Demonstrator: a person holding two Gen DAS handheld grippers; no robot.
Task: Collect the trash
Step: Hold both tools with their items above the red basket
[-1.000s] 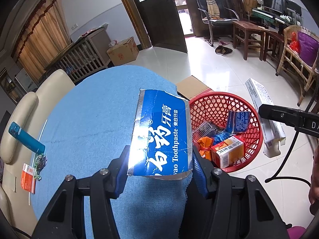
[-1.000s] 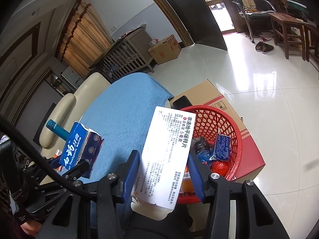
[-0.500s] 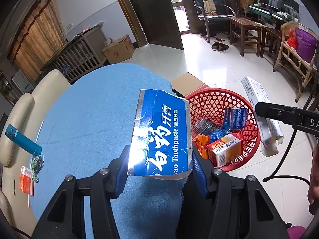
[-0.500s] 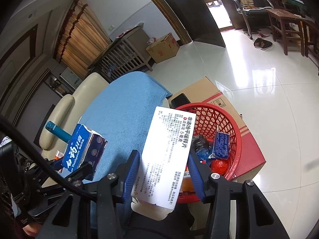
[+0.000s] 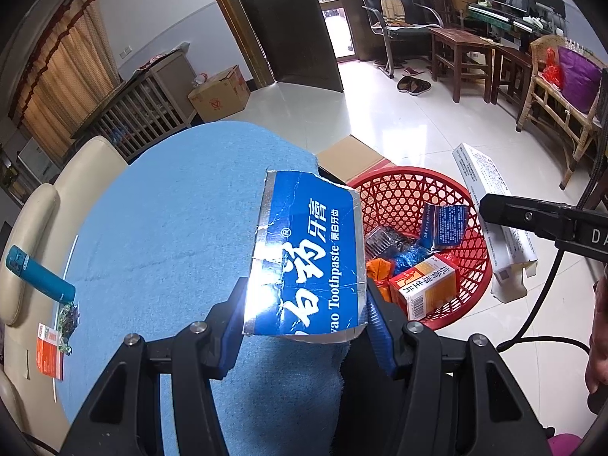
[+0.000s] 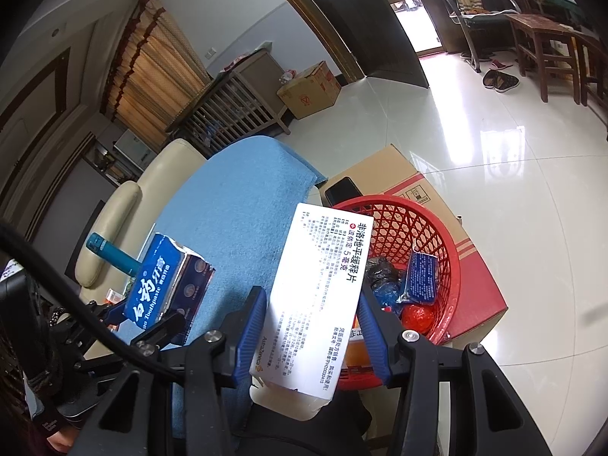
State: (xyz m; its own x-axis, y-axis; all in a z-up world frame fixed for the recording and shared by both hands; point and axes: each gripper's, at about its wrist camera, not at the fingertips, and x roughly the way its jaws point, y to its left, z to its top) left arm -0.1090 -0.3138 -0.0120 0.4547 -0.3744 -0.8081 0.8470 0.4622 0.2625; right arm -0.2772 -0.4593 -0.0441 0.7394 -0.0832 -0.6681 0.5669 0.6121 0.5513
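Left wrist view: left gripper (image 5: 304, 326) clenched on the blue toothpaste box (image 5: 304, 262), held between the jaws above the blue cloth (image 5: 171, 228).
Right wrist view: right gripper (image 6: 309, 326) grasping the white medicine box (image 6: 319, 296).
Red basket (image 6: 452, 266): ahead and right of both jaws, already holding trash.

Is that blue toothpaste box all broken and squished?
Yes. The blue toothpaste box in the left tool is creased, with a ragged, torn far end. The white medicine box in the right tool looks flatter and cleaner.
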